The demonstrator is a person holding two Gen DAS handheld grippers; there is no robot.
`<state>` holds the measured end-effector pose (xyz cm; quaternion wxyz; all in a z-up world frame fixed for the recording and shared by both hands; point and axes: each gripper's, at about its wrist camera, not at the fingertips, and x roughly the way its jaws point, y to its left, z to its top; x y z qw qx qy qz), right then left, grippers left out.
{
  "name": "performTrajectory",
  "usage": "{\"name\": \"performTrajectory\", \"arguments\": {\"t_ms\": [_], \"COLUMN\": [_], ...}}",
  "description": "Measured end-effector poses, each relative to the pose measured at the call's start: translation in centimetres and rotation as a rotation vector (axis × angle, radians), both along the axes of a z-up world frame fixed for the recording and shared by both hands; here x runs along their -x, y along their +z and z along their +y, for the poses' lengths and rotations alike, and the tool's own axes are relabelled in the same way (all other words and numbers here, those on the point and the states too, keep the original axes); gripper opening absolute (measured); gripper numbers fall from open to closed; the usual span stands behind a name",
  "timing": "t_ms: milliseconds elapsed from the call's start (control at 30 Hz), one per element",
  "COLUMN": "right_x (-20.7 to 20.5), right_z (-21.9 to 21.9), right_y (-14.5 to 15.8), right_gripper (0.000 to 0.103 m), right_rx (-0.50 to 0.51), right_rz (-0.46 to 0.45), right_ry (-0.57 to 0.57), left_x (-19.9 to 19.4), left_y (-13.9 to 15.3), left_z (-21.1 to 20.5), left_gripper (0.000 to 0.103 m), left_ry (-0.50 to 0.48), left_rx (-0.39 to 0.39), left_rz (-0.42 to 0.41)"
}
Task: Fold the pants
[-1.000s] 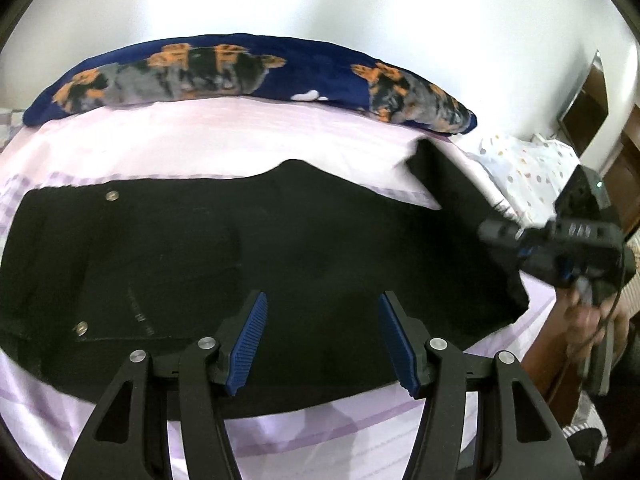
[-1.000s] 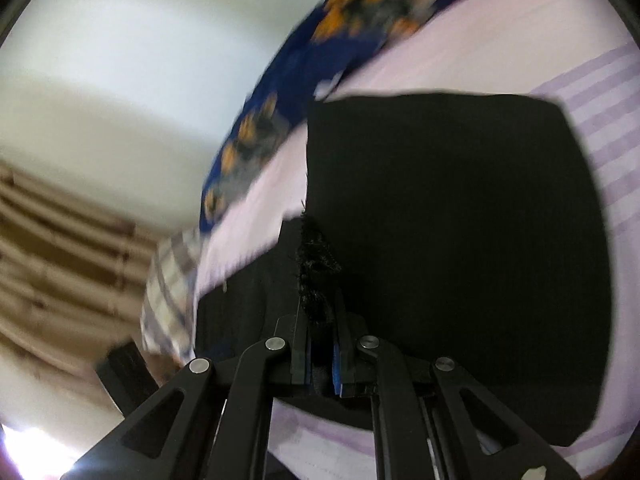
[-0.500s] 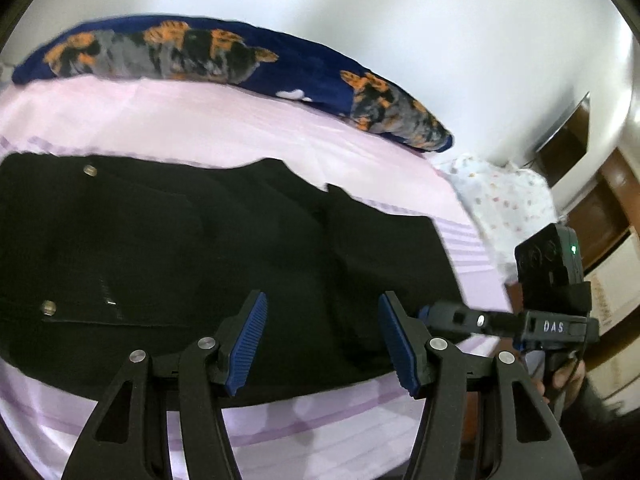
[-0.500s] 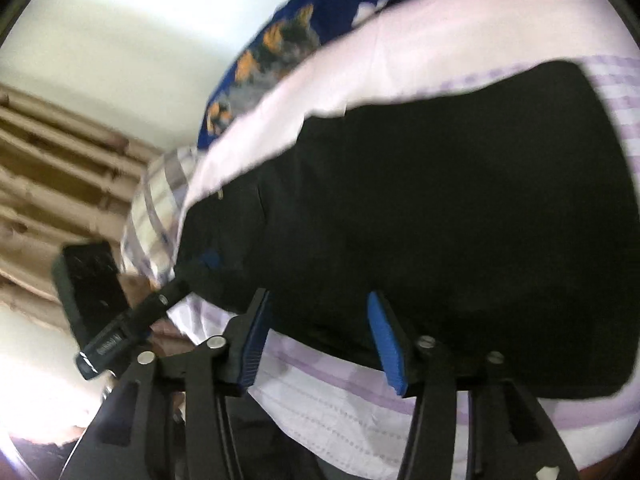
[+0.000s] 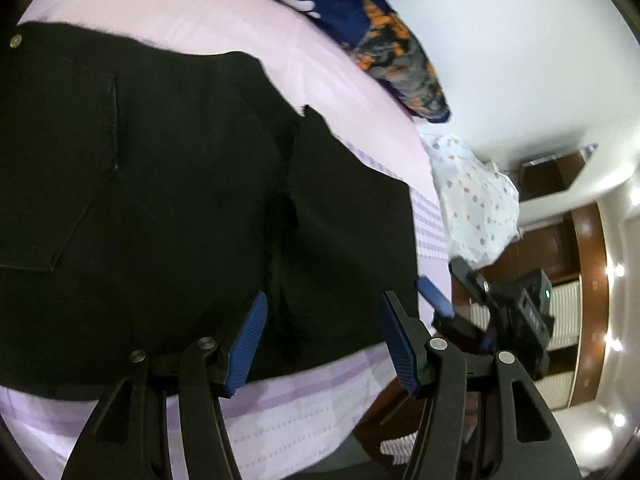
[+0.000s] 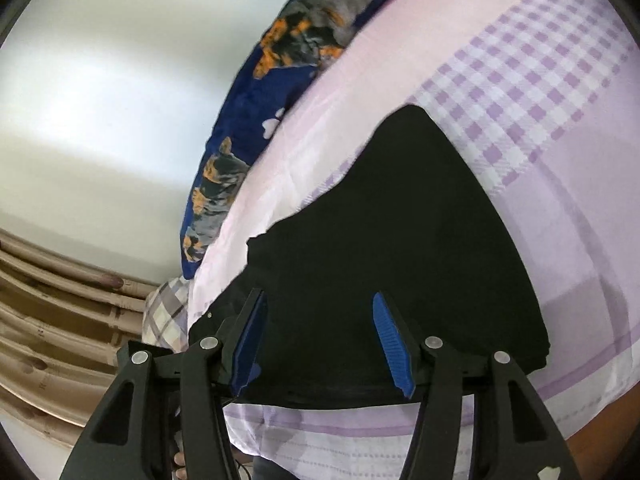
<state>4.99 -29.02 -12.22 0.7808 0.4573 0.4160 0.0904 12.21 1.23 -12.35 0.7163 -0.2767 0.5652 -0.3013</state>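
Observation:
The black pants [image 5: 168, 200] lie flat on the lilac bed sheet [image 5: 304, 408], folded over so a leg panel overlaps the seat part along a dark seam. A back pocket shows at the left. My left gripper [image 5: 320, 340] is open and empty, just above the pants' near edge. My right gripper [image 6: 316, 340] is open and empty over the pants [image 6: 400, 248] near their near edge; it also shows in the left wrist view [image 5: 440, 304] past the pants' right edge.
A navy pillow with orange and grey print [image 5: 392, 48] lies along the wall at the far side of the bed. A white dotted pillow [image 5: 476, 200] sits at the bed's right end. Dark wooden furniture [image 5: 560, 216] stands beyond. Beige curtains [image 6: 60, 320] hang at left.
My right gripper let go of the pant leg and opened, leaving the leg folded over the seat. Both grippers have drawn back toward the near edge; the left view has swung right.

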Motion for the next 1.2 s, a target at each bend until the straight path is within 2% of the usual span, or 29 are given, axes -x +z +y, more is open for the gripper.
{"name": "performTrajectory", "arguments": {"t_ms": [167,333,433,567,633,833,967,1133,1200], "right_x": [-0.4,-0.1,0.0,-0.1,-0.1,-0.2,-0.3,-0.8,-1.0], "right_z": [0.4,-0.7,-1.4,-1.5,-1.4,-1.4,-0.5,3.0,3.9], "right_y": [-0.5,-1.5,-2.0,-2.1,-2.3,-3.0,-3.4,-4.9,-4.3], "right_gripper": [0.053,0.053,0.053,0.053,0.053,0.053,0.054,0.053,0.053], "right_rx": [0.007,0.005,-0.027,-0.02,-0.022,-0.031,-0.055,-0.14,-0.106], "right_rz": [0.03,0.076,0.092,0.094,0.107,0.139,0.148,0.196,0.184], "right_ry": [0.024,-0.029,-0.056,-0.052,-0.048,-0.045,0.004,0.162,0.204], "left_x": [-1.3,-1.6,-1.3,0.6,1.4,2.5,2.2,1.2,0.6], "left_y": [-0.4,-0.2,-0.7,-1.5,-1.1,-0.7,-0.1,0.0,-0.3], "left_z": [-0.9,-1.7,-2.6,-4.4,-4.5,-4.0,-2.4,-0.3,0.1], "left_gripper": [0.059,0.059,0.059,0.056,0.056,0.055,0.055,0.055,0.055], "left_ry": [0.036,0.016,-0.051,-0.183,-0.208,-0.256,-0.207,-0.104,-0.068], "left_rx": [-0.01,-0.006,-0.008,-0.113,-0.133,-0.188,-0.165,-0.102,-0.071], "left_rz": [-0.006,-0.042,-0.019,-0.026,-0.057,-0.058,-0.062,-0.044,-0.01]}}
